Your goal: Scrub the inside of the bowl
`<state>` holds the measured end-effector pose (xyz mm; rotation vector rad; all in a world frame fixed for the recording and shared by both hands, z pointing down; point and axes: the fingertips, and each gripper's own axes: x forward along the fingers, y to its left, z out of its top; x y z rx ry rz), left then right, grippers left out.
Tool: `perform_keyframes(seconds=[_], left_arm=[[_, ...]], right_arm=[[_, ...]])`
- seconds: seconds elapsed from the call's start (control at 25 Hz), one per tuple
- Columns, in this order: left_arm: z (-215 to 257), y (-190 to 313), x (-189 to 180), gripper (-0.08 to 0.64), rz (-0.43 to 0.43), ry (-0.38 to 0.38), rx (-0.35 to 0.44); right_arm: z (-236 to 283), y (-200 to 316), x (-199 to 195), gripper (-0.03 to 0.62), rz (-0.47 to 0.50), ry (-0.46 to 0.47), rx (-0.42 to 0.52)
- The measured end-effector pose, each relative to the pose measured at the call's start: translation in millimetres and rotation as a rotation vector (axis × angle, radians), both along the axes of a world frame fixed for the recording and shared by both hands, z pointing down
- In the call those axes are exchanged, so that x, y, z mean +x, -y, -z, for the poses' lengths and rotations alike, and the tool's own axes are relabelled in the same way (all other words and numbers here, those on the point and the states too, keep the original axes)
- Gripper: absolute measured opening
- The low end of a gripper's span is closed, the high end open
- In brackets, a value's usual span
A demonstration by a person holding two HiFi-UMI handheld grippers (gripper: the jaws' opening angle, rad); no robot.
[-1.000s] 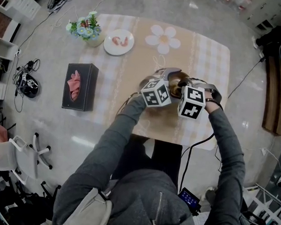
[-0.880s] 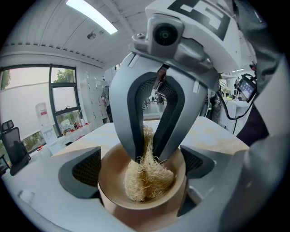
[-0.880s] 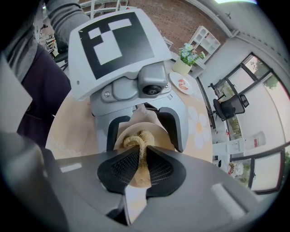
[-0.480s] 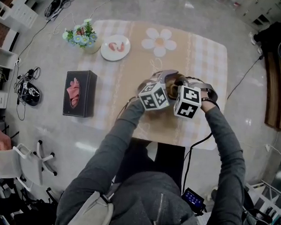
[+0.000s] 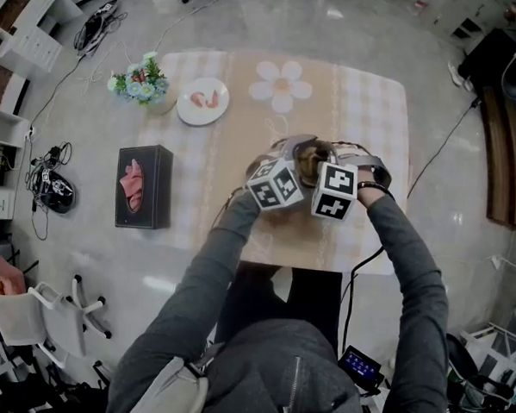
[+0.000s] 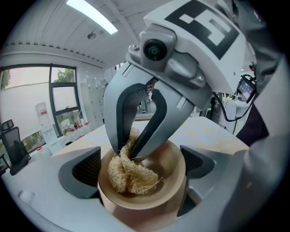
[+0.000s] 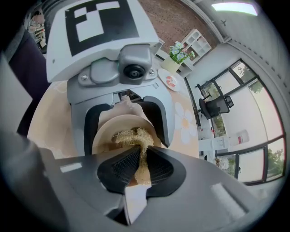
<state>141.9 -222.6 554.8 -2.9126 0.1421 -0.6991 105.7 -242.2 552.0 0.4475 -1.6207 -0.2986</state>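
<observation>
Clamping the tan round bowl (image 6: 171,159) in the jaws of the left gripper (image 6: 140,165), over the checked table (image 5: 367,103) near its front edge. Pinching a straw-coloured fibre scrubber (image 7: 133,135) in the right gripper (image 7: 140,156), pressed inside. Barely shifted since a moment ago: probably mid-scrub.

light: bright, even — ceiling strip (image 6: 90,16) glare | gripper views: fisheye, dark corners

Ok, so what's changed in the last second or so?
Hardly anything. The left claw and right claw have edged slightly closer together at the bowl; the head view itself also shifted. No grab or release shows: left grips the bowl, right pinches the fibre scrubber inside it. The tissue box, plate and flowers stayed put.
</observation>
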Motion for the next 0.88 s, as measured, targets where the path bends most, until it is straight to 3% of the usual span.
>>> perform_keyframes(seconds=[0.68,0.88], left_arm=[[-2,0,1,0.546,-0.007,0.001,-0.011],[6,-4,-6,0.551,-0.035,-0.055,-0.034]], right_arm=[[-5,-3,19,0.048,-0.043,-0.039,0.002],[-5,-4,16,0.048,-0.057,-0.025,-0.004]])
